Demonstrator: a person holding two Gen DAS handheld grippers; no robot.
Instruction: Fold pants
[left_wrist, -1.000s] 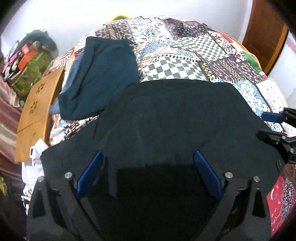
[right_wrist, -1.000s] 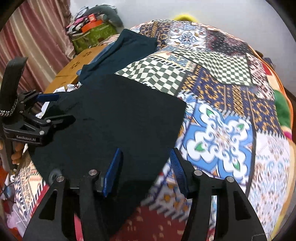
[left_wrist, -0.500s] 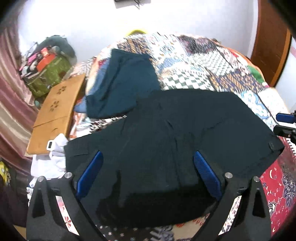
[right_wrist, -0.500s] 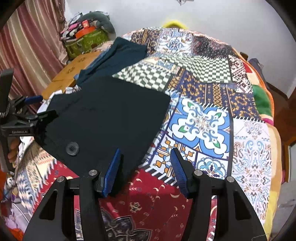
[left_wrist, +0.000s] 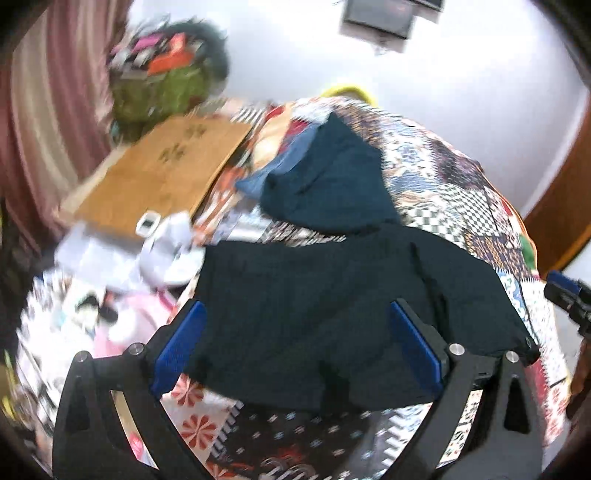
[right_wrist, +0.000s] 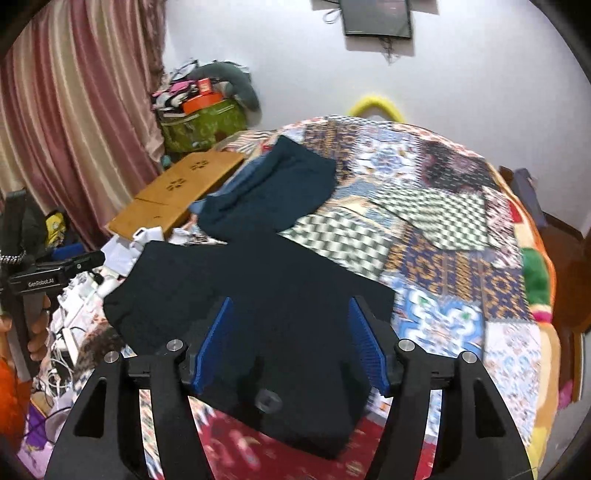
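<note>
Patchwork quilt (right_wrist: 443, 229) in many prints covers the bed, white wall behind.

Right claw (right_wrist: 291, 343): blue pads spread and widening, nothing pinched; it hangs above the near end of the folded black pants (right_wrist: 258, 295). A round black button (right_wrist: 269, 399) shows on the pants' near edge.

Left claw (left_wrist: 295, 343): blue pads wide apart, released, nothing between them; it hangs above the pants (left_wrist: 332, 295), which lie flat on the quilt (left_wrist: 443, 173) near the bed's front edge.

Beyond the pants, touching their far edge: a folded dark teal garment (right_wrist: 273, 184), with a blue cloth (left_wrist: 280, 170) under it.

Left of the bed: a light wooden lap board (right_wrist: 177, 192), white cloths (right_wrist: 122, 251), a green bag (right_wrist: 203, 125) piled with oddments, a pink striped curtain (right_wrist: 74, 110). Left view is blurred.
</note>
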